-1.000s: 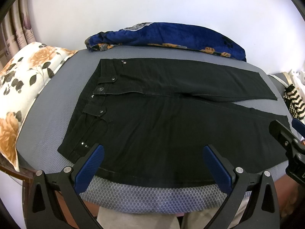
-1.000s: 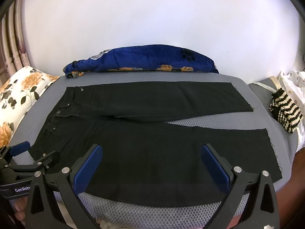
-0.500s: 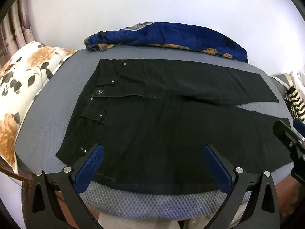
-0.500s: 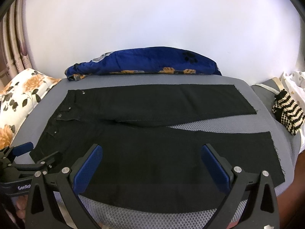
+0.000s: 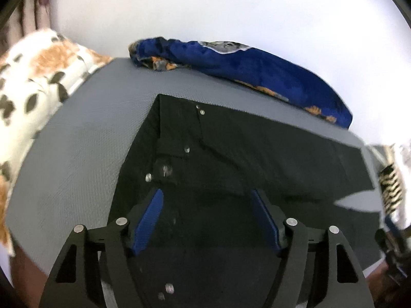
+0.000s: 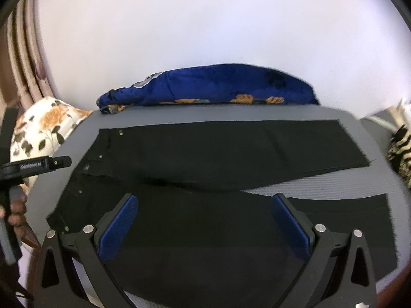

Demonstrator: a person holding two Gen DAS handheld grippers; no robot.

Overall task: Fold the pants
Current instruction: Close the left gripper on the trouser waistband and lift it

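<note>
Pants (image 6: 205,218) lie flat and unfolded on the grey mat (image 6: 282,114), waistband at about 9 o'clock and the two legs running toward 3 o'clock, splayed so that a wedge of mat shows between the hems. The far leg (image 6: 231,148) lies toward 12 o'clock, the near leg (image 6: 334,225) toward 6 o'clock.

In its own view the left gripper (image 5: 208,200) hovers over the waistband end, jaws spread fairly wide with nothing between them, just below the metal button (image 5: 165,170) and rivets. The right gripper (image 6: 205,206) hangs over the middle of the near leg, jaws wide apart and empty too. No fold looks started yet.

As I judge it, the main risk is a poor pinch: the fabric lies flat against the mat, so a gripper coming straight down may slide over it, or catch only the top layer and leave the under layer behind. The stiff waistband with its button could also deflect a finger. If the two grippers lift unevenly, the near leg may land askew on the far one, and the splayed hems make mismatched edges likely. The left view is blurred, so how close the fingers are to the cloth cannot be told. A blue floral blanket (image 6: 205,87) sits at the 12 o'clock edge, near enough that an overshooting fold could drape onto it.
</note>
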